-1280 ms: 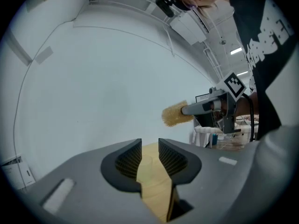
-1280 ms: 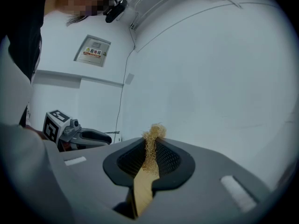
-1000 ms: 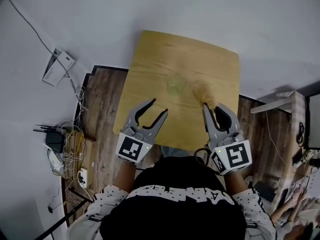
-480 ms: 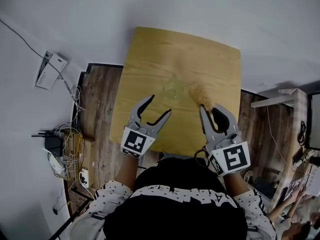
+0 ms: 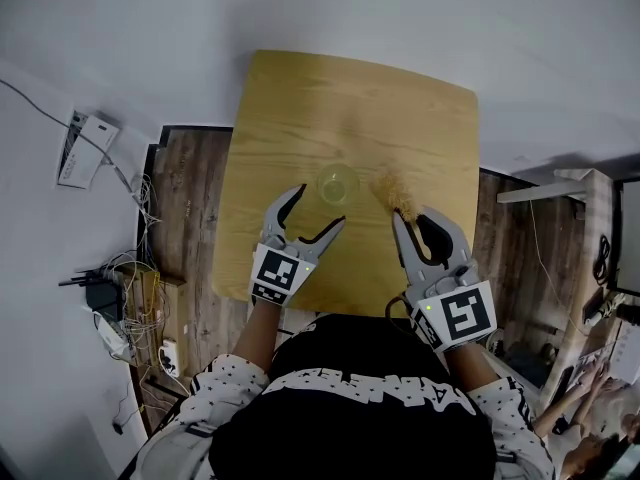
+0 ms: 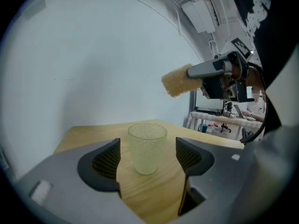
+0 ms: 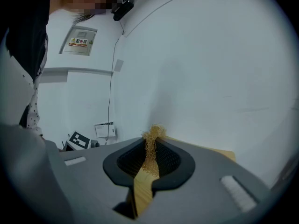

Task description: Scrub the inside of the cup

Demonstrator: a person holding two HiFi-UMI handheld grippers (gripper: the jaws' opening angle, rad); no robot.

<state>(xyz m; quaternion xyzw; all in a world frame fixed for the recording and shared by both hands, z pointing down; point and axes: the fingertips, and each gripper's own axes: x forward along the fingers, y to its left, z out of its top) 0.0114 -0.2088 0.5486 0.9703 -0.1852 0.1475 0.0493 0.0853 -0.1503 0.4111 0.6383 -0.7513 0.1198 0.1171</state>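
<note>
The cup (image 5: pixel 338 182) stands upright on the wooden table (image 5: pixel 300 98), mouth up, near the middle of the top and a little towards its near edge. It appears empty, with pale, translucent, dimpled walls.

The left gripper (image 5: pixel 318 208) is the nearer of the 2 to it. Its jaws have just been opening and now stand released and wide. In the left gripper view the cup sits centred in the gap, just at or beyond the pad tips, with bare table on both sides of it. Neither pad touches the wall, so nothing is held. The cup lies straight ahead of these jaws, on the far side. In my judgement the coming move is a short push forward and then a close around the wall to steady it.

The right gripper (image 5: pixel 410 218) is clenched on the near end of a tan fibrous scrubber (image 5: pixel 395 190). The scrubber's long axis runs from the jaws towards the far left, and its free end is just right of the cup. The left gripper view shows it well above the rim and close to level. It will likely need to shift left over the mouth and tip downward, since the cup's own axis is vertical.
</note>
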